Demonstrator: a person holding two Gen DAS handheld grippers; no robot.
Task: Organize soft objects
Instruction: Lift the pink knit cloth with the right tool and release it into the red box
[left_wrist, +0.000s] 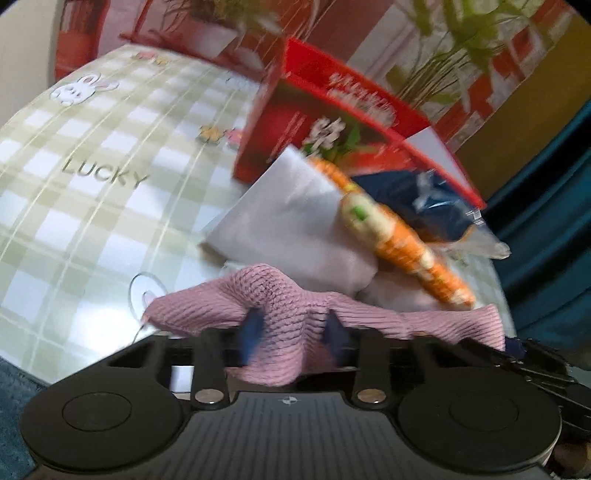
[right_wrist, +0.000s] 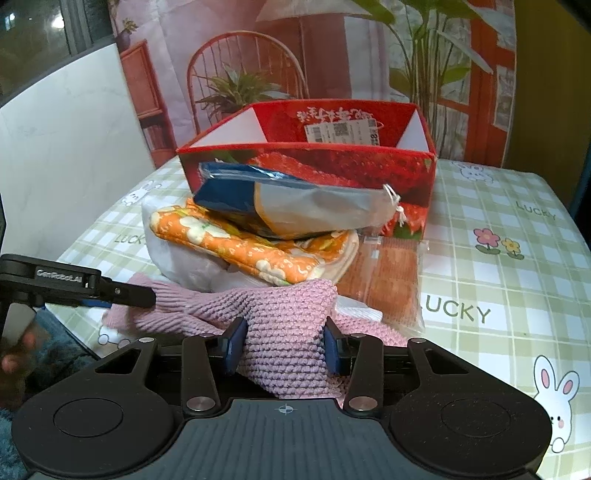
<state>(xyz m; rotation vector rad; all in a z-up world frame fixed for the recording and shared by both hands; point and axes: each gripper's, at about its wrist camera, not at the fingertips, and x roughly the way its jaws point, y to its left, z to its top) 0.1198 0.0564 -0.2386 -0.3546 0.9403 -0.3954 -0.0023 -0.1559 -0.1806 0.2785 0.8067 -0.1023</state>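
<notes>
A pink knitted cloth (right_wrist: 284, 321) lies at the table's near edge; it also shows in the left wrist view (left_wrist: 280, 314). My right gripper (right_wrist: 285, 345) is shut on its middle. My left gripper (left_wrist: 293, 334) is shut on its left end, and shows in the right wrist view (right_wrist: 136, 295) at the left. Behind the cloth is a pile: a white bundle (right_wrist: 177, 254), an orange flowered cloth (right_wrist: 236, 243) and a blue-and-clear packet (right_wrist: 280, 206). The pile also shows, blurred, in the left wrist view (left_wrist: 399, 236). A red strawberry box (right_wrist: 332, 155) stands open behind it.
The table wears a green checked cover (right_wrist: 498, 266) with rabbits and the word LUCKY. An orange packet in clear wrap (right_wrist: 388, 284) lies right of the pile. A white panel (right_wrist: 62, 147) stands at the left. A printed backdrop hangs behind the table.
</notes>
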